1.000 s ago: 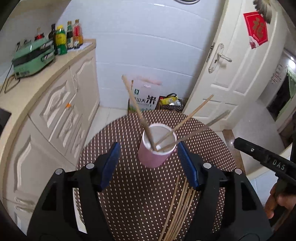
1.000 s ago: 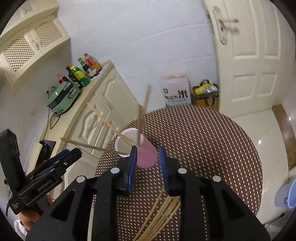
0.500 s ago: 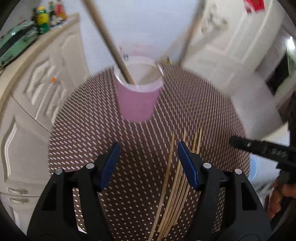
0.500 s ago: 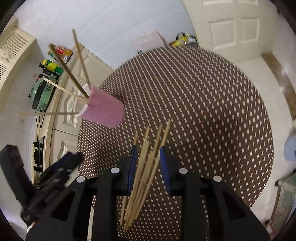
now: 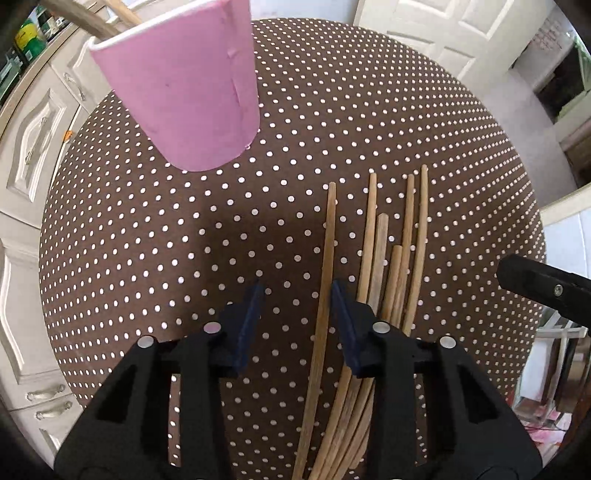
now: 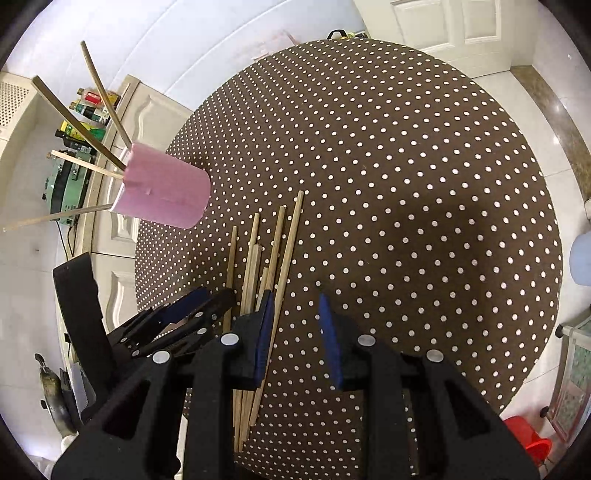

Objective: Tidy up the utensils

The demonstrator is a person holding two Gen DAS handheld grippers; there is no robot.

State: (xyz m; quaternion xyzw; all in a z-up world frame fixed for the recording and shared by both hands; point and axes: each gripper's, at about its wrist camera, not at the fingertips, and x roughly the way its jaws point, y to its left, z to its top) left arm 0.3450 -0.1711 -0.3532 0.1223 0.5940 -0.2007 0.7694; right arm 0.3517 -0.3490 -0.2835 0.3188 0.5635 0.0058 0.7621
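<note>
A pink cup (image 5: 184,92) stands on the round brown dotted table (image 5: 147,240) and holds several chopsticks (image 6: 99,85). Several loose chopsticks (image 5: 373,236) lie side by side nearer me. My left gripper (image 5: 295,295) points steeply down over them, its jaws closing. The leftmost chopstick (image 5: 328,240) runs between them close to the right finger; the pads do not pinch it. My right gripper (image 6: 295,310) is partly open over the bundle's (image 6: 255,251) right side. The outermost chopstick (image 6: 291,229) passes just inside its left finger, ungripped. The left gripper (image 6: 177,314) shows beside it.
White cabinets (image 5: 33,140) with bottles (image 6: 88,107) and a green appliance (image 6: 62,184) run along the left of the table (image 6: 406,184). A white door (image 5: 424,22) stands beyond it. A red plastic item (image 6: 532,443) sits on the floor at the right.
Both grippers have dropped toward the table and tipped downward, from the cup onto the loose chopsticks. The left jaws have narrowed around the leftmost chopstick.
</note>
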